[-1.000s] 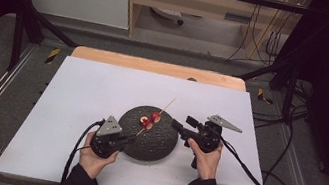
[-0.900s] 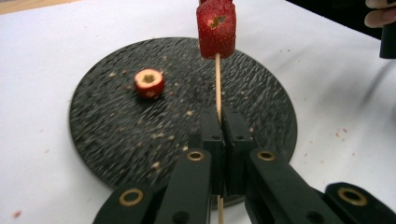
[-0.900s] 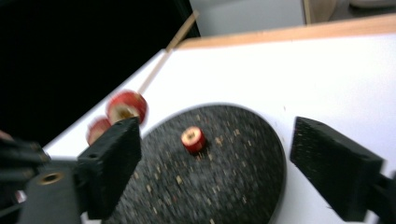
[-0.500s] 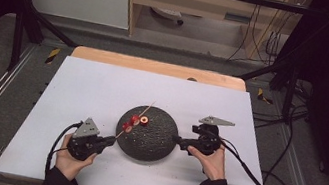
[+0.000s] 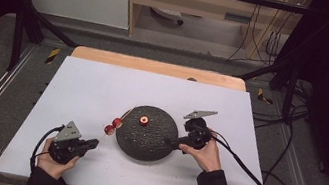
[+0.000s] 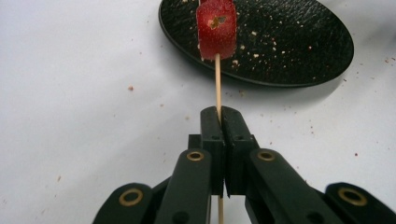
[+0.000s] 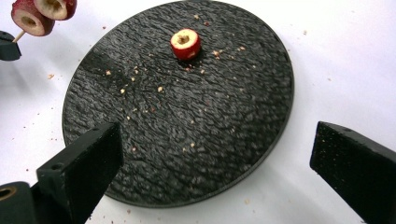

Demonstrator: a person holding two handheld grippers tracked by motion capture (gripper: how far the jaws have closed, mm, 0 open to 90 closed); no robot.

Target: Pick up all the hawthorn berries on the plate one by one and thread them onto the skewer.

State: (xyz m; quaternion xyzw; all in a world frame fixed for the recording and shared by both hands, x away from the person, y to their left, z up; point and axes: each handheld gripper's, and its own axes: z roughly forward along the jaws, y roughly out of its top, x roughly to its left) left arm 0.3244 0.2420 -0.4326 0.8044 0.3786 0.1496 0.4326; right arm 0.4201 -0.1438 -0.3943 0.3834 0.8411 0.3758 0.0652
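Note:
A round black plate lies mid-table with one cored red fruit piece on its far part. My left gripper, near the table's front left, is shut on a thin wooden skewer that carries two red fruit pieces, held just off the plate's left edge. In the left gripper view the nearer skewered piece hangs in front of the plate. My right gripper stands wide open over the plate's right edge, empty, with the loose fruit piece beyond it.
Crumbs are scattered over the plate and the white tabletop. A wooden strip runs along the table's far edge. Cables trail from the right gripper off the right side. Dark frame legs stand at both far corners.
My left gripper has drawn back to the front left with the skewer and two pieces, leaving one piece on the plate. The right gripper has backed off to the plate's right edge.

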